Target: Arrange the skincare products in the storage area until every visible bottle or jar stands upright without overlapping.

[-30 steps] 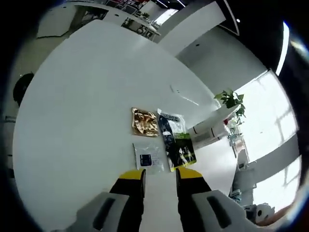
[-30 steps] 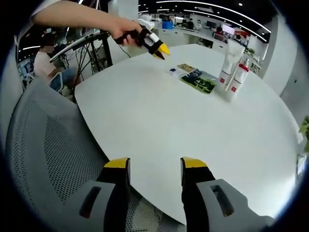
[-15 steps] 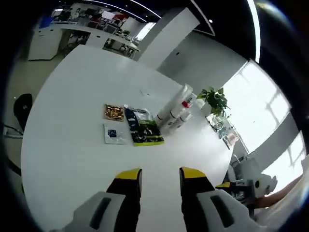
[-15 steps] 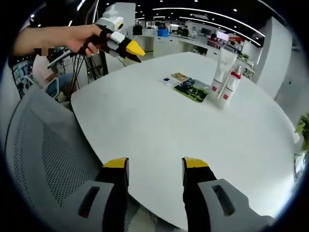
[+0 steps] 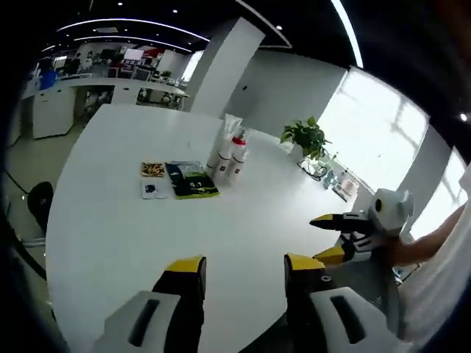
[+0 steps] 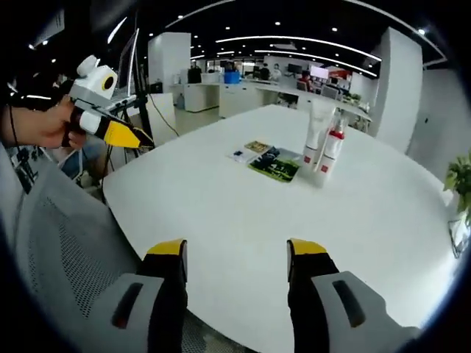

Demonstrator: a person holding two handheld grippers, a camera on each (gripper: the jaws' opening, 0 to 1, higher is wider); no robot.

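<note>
Left gripper [image 5: 239, 268] hanging over the white table [image 5: 110, 220], jaws wide apart, gripping nothing. Right gripper [image 6: 238, 251] doing likewise above the near edge, also gaping and bare. Tube [image 6: 314, 135] and bottle [image 6: 331, 148] standing upright, touching, mid-table. Three flat sachets [image 6: 274, 165] lying just beside them.

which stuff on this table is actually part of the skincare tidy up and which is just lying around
Part of the job:
white tube, upright
red-capped bottle, upright beside it

Just lying about:
green sachet, flat
gold sachet, flat
small white sachet, flat
potted plant
</note>
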